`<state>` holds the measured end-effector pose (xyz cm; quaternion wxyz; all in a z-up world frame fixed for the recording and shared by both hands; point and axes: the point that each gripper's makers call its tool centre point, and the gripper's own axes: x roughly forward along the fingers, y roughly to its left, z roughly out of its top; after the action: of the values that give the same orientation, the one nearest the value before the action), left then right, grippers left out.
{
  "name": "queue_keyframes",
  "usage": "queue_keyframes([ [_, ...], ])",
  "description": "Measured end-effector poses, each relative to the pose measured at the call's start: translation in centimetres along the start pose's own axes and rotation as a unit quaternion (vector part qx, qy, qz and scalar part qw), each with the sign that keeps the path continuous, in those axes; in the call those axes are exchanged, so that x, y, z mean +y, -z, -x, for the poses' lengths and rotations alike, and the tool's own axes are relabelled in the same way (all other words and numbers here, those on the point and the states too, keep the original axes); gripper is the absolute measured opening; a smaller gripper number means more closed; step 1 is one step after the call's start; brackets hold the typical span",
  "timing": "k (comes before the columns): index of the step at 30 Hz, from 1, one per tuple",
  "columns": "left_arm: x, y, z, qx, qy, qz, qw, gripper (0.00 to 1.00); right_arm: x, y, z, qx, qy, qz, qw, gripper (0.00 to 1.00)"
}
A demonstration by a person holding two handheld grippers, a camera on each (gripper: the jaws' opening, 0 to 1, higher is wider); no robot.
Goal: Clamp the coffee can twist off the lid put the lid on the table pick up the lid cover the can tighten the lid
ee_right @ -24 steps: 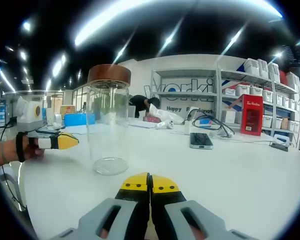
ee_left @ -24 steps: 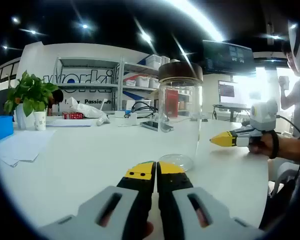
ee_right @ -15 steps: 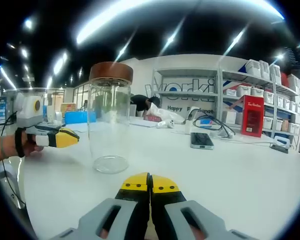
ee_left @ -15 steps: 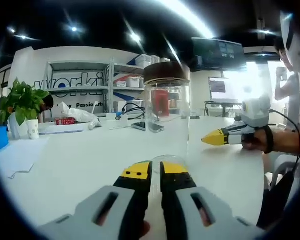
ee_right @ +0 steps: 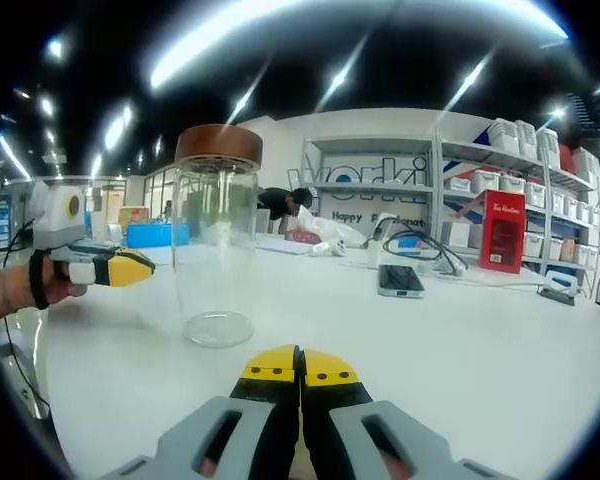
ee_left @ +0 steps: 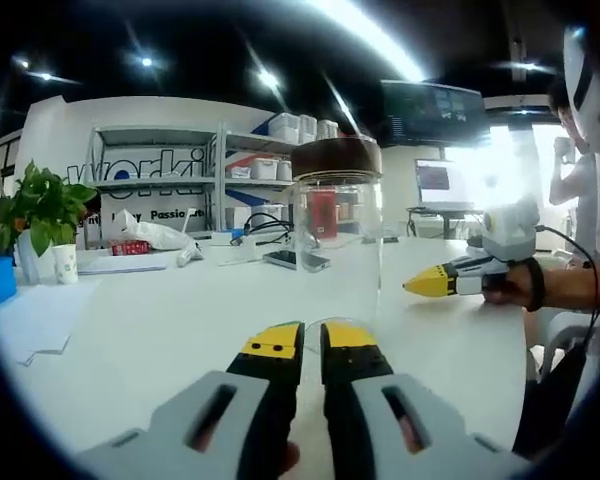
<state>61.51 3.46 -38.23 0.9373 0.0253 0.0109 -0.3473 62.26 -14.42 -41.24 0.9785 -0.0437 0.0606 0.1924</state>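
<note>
Nearest, left gripper [ee_left: 311, 338] and right gripper [ee_right: 300, 362], yellow tips pressed together, holding nothing. Beyond, upright on smooth white table [ee_right: 460, 330]: clear glass coffee can [ee_left: 337, 255], dark brown round lid [ee_left: 336, 158] on. Open tabletop all round.

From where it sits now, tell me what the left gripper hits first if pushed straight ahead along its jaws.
The left gripper, jaws almost closed, points at the base of the clear glass jar with the dark brown lid. It would probably meet the jar's lower wall first, though the gap is hard to judge.
</note>
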Motion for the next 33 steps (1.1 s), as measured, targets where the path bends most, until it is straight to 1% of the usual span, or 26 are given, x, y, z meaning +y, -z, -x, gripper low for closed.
queue_keyframes([
  [5,0.1,0.7,0.0,0.001,-0.003,0.013,0.9999,0.0,0.0,0.0,0.0,0.001,0.001,0.001,1.0,0.0],
  [13,-0.1,1.0,0.1,0.004,-0.002,0.018,0.9998,0.0,-0.1,0.1,0.0,0.003,0.004,0.001,1.0,0.0],
  [17,-0.1,1.4,0.0,0.012,-0.003,0.02,0.9997,0.0,-0.2,0.1,-0.1,0.003,0.006,-0.001,1.0,0.0],
  [24,0.1,1.4,0.1,0.011,-0.006,0.027,0.9995,0.0,-0.4,0.0,0.0,0.0,0.01,-0.003,0.9999,0.0],
  [29,0.2,1.3,0.1,0.008,-0.002,0.033,0.9994,0.0,-0.2,0.2,-0.1,0.005,0.006,0.003,1.0,0.0],
  [33,0.1,1.4,0.1,0.01,0.003,0.034,0.9994,0.0,-0.3,0.2,-0.1,0.004,0.008,-0.001,1.0,0.0],
])
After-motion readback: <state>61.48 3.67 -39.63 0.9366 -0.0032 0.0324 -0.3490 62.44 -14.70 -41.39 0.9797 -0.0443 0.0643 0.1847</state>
